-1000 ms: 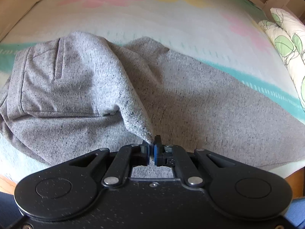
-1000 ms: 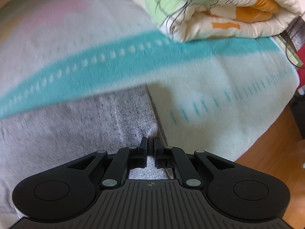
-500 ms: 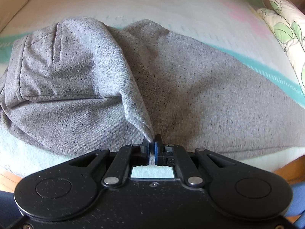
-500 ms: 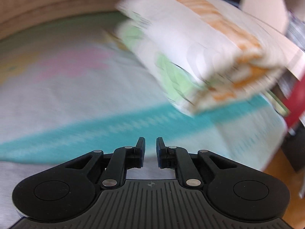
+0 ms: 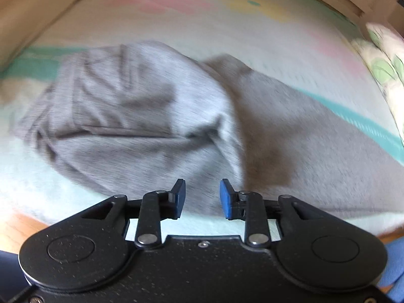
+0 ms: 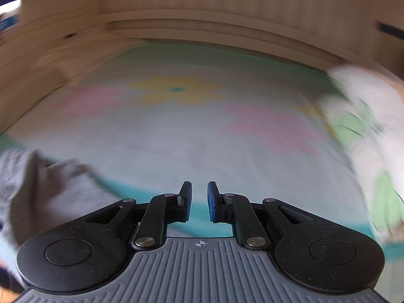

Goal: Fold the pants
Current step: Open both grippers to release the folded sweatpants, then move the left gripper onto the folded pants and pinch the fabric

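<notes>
Grey speckled pants (image 5: 126, 116) lie on the flowered bed sheet (image 5: 227, 25), waist part bunched at the left, a fold running down the middle, and the legs stretching right. My left gripper (image 5: 202, 189) hovers at the near edge of that fold. Its jaws are opening, with cloth seen behind the gap but not pressed by the blue pads (image 5: 225, 197). My right gripper (image 6: 199, 189) is held above the sheet with a narrow gap and nothing in it. In its blurred view the pants (image 6: 50, 184) show only at the far left.
A folded leaf-print quilt (image 6: 366, 139) lies along the right side of the bed, also showing as the quilt (image 5: 383, 75) in the left wrist view. A wooden bed frame (image 6: 202, 12) bounds the far side. Orange floor (image 5: 15, 229) shows past the near edge.
The left gripper let go of the pants fold, opened and drew back a little. The right gripper swung up and away from the leg hem and now looks across the bed.
</notes>
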{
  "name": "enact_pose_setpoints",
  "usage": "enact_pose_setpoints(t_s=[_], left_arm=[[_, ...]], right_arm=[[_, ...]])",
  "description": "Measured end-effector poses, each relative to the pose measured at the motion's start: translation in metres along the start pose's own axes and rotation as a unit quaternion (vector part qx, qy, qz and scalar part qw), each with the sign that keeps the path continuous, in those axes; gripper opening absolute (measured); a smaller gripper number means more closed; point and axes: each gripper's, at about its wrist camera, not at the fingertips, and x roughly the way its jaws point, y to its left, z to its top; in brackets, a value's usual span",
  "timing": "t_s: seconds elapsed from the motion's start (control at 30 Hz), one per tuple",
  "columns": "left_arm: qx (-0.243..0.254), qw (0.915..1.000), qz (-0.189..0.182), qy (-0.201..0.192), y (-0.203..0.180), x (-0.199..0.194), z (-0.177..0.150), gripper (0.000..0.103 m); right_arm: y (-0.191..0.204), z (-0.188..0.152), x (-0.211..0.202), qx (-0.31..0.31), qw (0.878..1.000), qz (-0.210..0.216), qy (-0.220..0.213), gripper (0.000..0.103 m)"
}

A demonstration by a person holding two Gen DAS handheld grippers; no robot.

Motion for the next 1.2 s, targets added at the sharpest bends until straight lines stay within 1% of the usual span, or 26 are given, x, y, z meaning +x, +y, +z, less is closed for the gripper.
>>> enact_pose_setpoints(t_s=[0.07,0.13,0.17,0.2,0.3,0.33,0.4,0.43,0.5,0.57,0.67,0.77,0.83,0.87,0.93,0.97,1.0,1.03,1.1,1.17,1.2], left_arm=[[-0.023,0.9996,0.014,-0.006,0.012,-0.006,0.007,0.041],[-0.044,0.9982,0.036,-0.021,0.025,-0.013,0.015,0.049],[-0.056,0.9967,0.05,-0.032,0.032,-0.017,0.02,0.056],[-0.066,0.9949,0.063,-0.043,0.039,-0.02,0.023,0.06],[-0.087,0.9894,0.097,-0.064,0.06,-0.025,0.041,0.062],[-0.091,0.9878,0.107,-0.067,0.068,-0.025,0.049,0.063],[-0.103,0.9849,0.121,-0.069,0.082,-0.022,0.062,0.069],[-0.108,0.9839,0.125,-0.068,0.089,-0.019,0.069,0.07],[-0.112,0.9833,0.131,-0.058,0.099,-0.012,0.079,0.07],[-0.118,0.9832,0.134,-0.039,0.109,0.0,0.088,0.07],[-0.119,0.9865,0.112,-0.005,0.115,0.016,0.092,0.07],[-0.098,0.9907,0.089,0.029,0.114,0.034,0.091,0.071],[-0.094,0.9908,0.089,0.039,0.113,0.044,0.092,0.07],[-0.093,0.991,0.088,0.039,0.114,0.047,0.092,0.069],[-0.084,0.9922,0.086,0.035,0.113,0.049,0.092,0.053],[-0.078,0.9921,0.093,0.031,0.112,0.048,0.093,0.027],[-0.069,0.9923,0.099,0.028,0.112,0.046,0.094,0.018],[-0.063,0.9933,0.093,0.027,0.112,0.043,0.094,0.016],[-0.058,0.9948,0.08,0.025,0.115,0.037,0.097,0.012],[-0.049,0.9959,0.074,0.016,0.117,0.028,0.101,0.011],[-0.044,0.9963,0.073,0.007,0.119,0.021,0.104,0.01]], right_arm=[[0.019,0.007,0.004,-0.032,0.999,0.028,-0.001,0.013],[0.034,0.013,0.007,-0.055,0.997,0.051,-0.004,0.013],[0.043,0.016,0.006,-0.062,0.996,0.063,-0.006,0.013],[0.05,0.019,0.007,-0.067,0.995,0.075,-0.008,0.013],[0.071,0.028,0.008,-0.075,0.991,0.107,-0.009,0.013],[0.076,0.031,0.01,-0.079,0.99,0.114,-0.009,0.013],[0.088,0.034,0.009,-0.092,0.988,0.123,-0.01,0.014],[0.094,0.034,0.009,-0.1,0.987,0.124,-0.011,0.013],[0.103,0.031,0.008,-0.12,0.985,0.126,-0.011,0.013],[0.108,0.027,0.006,-0.131,0.983,0.128,-0.009,0.013],[0.111,0.026,0.005,-0.132,0.983,0.128,-0.012,0.014],[0.114,0.026,0.008,-0.127,0.983,0.131,-0.006,0.014],[0.12,0.024,0.01,-0.129,0.982,0.137,0.001,0.014],[0.124,0.023,0.011,-0.132,0.981,0.142,0.002,0.014],[0.134,0.019,0.009,-0.142,0.978,0.152,0.002,0.014],[0.141,0.017,0.009,-0.149,0.976,0.158,0.0,0.014],[0.148,0.015,0.007,-0.157,0.974,0.164,-0.003,0.014],[0.156,0.013,0.006,-0.166,0.971,0.171,-0.007,0.014],[0.171,0.006,0.005,-0.181,0.966,0.185,-0.011,0.02],[0.187,-0.002,0.005,-0.195,0.96,0.201,-0.009,0.026],[0.195,-0.007,0.006,-0.203,0.957,0.207,-0.005,0.026]])
